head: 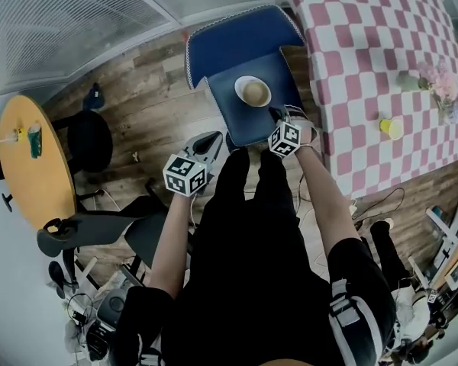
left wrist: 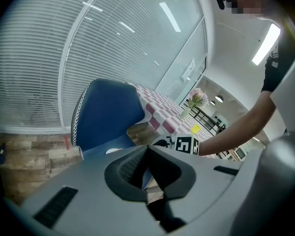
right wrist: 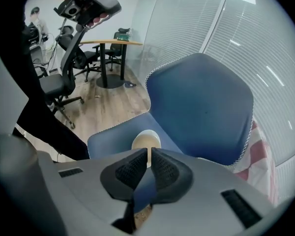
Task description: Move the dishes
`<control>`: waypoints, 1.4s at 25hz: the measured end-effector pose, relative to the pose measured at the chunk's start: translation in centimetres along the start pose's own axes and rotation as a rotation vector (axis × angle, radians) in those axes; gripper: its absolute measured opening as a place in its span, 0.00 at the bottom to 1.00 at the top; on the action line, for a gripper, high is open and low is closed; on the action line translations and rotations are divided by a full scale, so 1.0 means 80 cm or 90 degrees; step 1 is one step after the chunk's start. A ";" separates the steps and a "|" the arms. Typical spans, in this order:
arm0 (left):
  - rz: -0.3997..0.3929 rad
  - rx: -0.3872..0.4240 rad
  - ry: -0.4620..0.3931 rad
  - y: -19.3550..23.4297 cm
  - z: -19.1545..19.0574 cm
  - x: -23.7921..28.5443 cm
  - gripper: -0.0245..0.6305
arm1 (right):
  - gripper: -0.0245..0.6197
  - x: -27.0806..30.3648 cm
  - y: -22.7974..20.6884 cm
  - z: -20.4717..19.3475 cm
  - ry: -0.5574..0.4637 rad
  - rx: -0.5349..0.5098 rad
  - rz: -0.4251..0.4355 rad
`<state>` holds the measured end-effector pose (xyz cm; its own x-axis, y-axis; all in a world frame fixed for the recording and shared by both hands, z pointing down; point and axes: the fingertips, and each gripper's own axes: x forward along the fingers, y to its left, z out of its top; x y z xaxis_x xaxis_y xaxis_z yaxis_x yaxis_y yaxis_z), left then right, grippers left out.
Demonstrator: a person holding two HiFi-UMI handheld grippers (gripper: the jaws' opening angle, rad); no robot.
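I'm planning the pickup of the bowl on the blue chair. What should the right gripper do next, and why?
Probably open the right gripper wider, then ease it down over the near rim of the bowl. Its jaws stand barely apart with nothing between them, too narrow to take the rim, and the bowl sits just beyond their tips on the chair seat.

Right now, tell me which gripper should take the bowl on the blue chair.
Right. The right gripper hangs beside the bowl on the blue chair, the bowl straight ahead of its jaws. The left gripper sits farther from it, by the seat's front corner.
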<state>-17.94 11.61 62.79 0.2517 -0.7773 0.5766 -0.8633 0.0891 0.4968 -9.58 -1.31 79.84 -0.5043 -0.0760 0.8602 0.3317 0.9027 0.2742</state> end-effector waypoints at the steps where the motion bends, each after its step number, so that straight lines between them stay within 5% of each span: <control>1: 0.001 -0.003 0.002 0.003 -0.005 0.002 0.07 | 0.10 0.009 0.005 -0.002 0.002 0.000 0.005; 15: 0.002 -0.030 0.029 0.044 -0.078 0.041 0.07 | 0.16 0.126 0.074 -0.017 0.016 -0.093 0.081; 35: 0.004 -0.024 0.035 0.084 -0.112 0.096 0.07 | 0.17 0.254 0.094 -0.068 0.055 -0.141 0.084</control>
<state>-17.86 11.82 76.38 0.2701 -0.7417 0.6139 -0.8480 0.1187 0.5165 -12.97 1.64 101.71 -0.3786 -0.0089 0.9255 0.5611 0.7931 0.2371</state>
